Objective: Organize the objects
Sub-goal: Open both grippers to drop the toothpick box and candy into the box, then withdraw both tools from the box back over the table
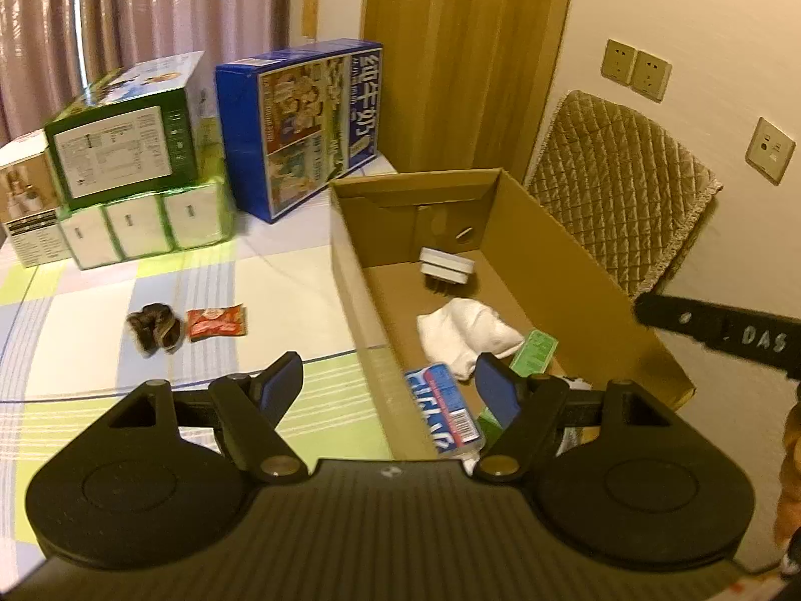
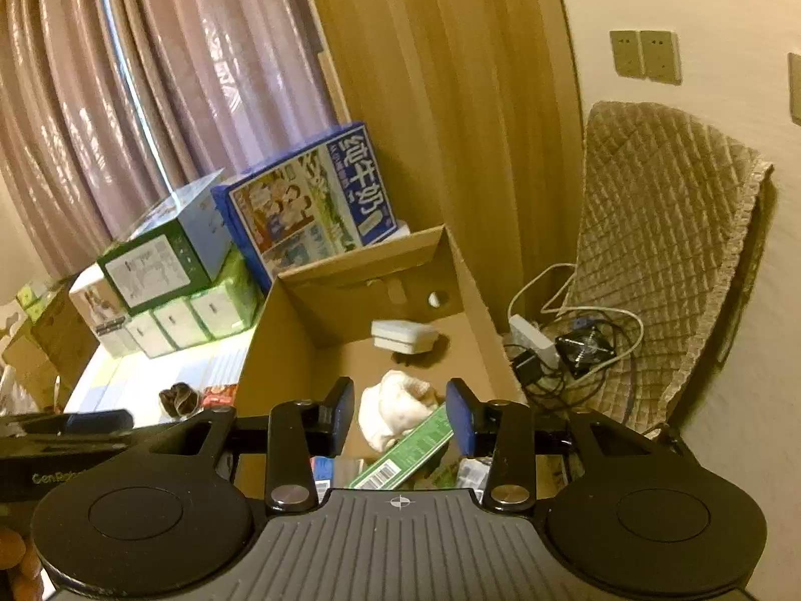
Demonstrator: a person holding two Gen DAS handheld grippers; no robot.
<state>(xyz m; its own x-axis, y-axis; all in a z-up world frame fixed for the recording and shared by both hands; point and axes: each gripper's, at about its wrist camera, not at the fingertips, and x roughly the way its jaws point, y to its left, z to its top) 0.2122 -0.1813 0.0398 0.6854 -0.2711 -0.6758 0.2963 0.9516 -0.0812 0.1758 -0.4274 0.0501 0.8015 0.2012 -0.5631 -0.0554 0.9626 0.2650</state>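
My left gripper (image 1: pixel 388 385) wide open, empty, at near-left rim of open brown cardboard box (image 1: pixel 590 270). Right gripper (image 2: pixel 400 413) spread, empty, over box. Red snack packet (image 1: pixel 216 323) and dark crumpled item (image 1: pixel 154 333), possibly scrunchie, left of box on table. I'd swing left, pinch packet by edge.

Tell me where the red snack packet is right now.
In the left wrist view, the red snack packet lies on the checked tablecloth, outside the cardboard box to its left, right beside the dark scrunchie.
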